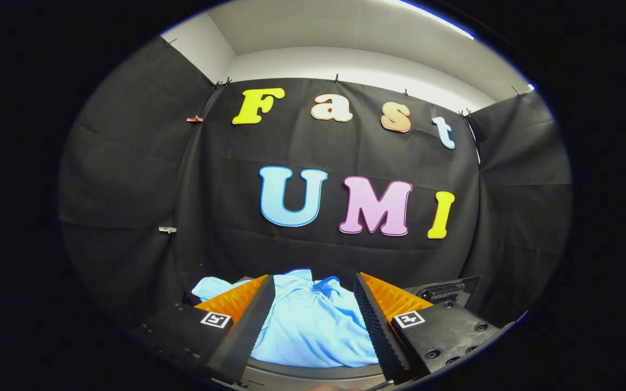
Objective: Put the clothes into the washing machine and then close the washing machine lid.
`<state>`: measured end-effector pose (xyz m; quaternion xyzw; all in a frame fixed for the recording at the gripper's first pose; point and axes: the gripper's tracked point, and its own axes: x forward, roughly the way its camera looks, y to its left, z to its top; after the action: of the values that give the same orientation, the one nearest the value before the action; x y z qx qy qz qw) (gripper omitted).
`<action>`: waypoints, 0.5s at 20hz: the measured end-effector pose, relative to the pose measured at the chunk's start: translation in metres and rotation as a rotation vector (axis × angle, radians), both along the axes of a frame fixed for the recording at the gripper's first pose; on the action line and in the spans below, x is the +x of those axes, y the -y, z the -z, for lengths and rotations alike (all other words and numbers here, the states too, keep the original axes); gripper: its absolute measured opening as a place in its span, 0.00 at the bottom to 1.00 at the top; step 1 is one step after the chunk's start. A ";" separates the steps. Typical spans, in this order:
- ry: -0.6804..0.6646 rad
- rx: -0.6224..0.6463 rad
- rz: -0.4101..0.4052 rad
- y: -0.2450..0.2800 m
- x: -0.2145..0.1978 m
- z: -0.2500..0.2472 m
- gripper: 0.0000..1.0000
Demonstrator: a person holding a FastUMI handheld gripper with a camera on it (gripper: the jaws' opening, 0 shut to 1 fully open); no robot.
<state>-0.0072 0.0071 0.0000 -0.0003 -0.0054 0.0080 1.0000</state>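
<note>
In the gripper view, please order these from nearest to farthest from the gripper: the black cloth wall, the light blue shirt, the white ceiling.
The gripper is open.
1. Light blue shirt: between the two fingers and just ahead of them, lying low.
2. Black cloth wall: beyond the shirt, straight ahead.
3. White ceiling: above the wall's top edge, farthest.

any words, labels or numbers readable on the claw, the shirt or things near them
Square markers on the claw's fingers: black-and-white patterns, no words.
Blue shirt: nothing readable.
Black panel just beyond one finger: too blurred to read.
Claw: open, fingers either side of the shirt.
</note>
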 end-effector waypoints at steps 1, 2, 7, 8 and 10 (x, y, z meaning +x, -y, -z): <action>-0.001 -0.001 0.001 0.000 0.001 -0.001 0.93; -0.002 0.001 0.001 0.000 0.001 -0.001 0.93; -0.022 0.010 0.006 -0.001 0.013 0.001 0.93; -0.027 0.012 0.006 -0.001 0.016 0.001 0.93; -0.033 0.014 -0.001 -0.005 0.020 0.000 0.93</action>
<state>0.0130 0.0116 -0.0004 0.0068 0.0112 0.0087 0.9999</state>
